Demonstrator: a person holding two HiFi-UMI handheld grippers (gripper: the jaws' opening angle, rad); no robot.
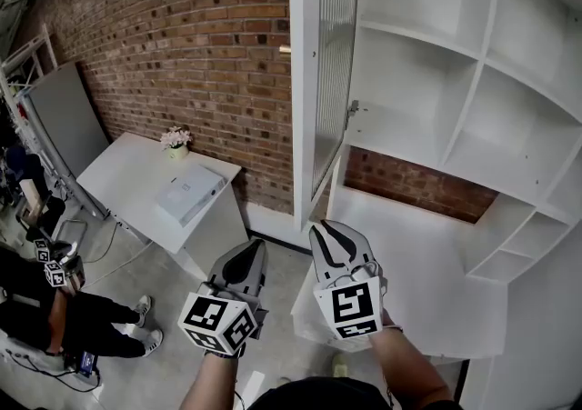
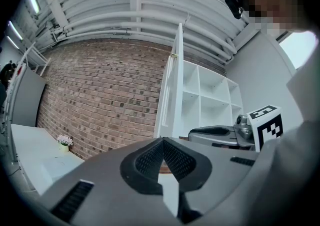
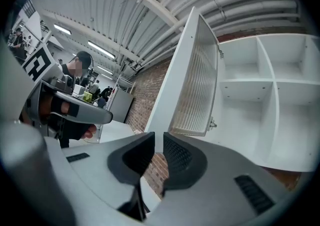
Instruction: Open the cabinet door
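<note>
The white cabinet door [image 1: 326,81] with a ribbed glass panel stands swung out, edge-on to me, and the bare shelves [image 1: 436,90] show behind it. A small metal latch [image 1: 352,110] sits on its inner edge. Both grippers hang low in front of the cabinet, apart from the door. My left gripper [image 1: 253,249] is shut with its tips together [image 2: 162,142] and holds nothing. On my right gripper [image 1: 329,231] the jaws stand a narrow gap apart [image 3: 155,137], nothing between them. The door [image 3: 195,89] rises above and beyond those jaws.
A white desk [image 1: 414,263] runs under the cabinet, just ahead of the right gripper. At the left stands a white table [image 1: 127,176] with a flower pot [image 1: 175,138] and a white box [image 1: 189,192]. A brick wall [image 1: 182,35] lies behind. A person [image 1: 55,313] stands at the lower left.
</note>
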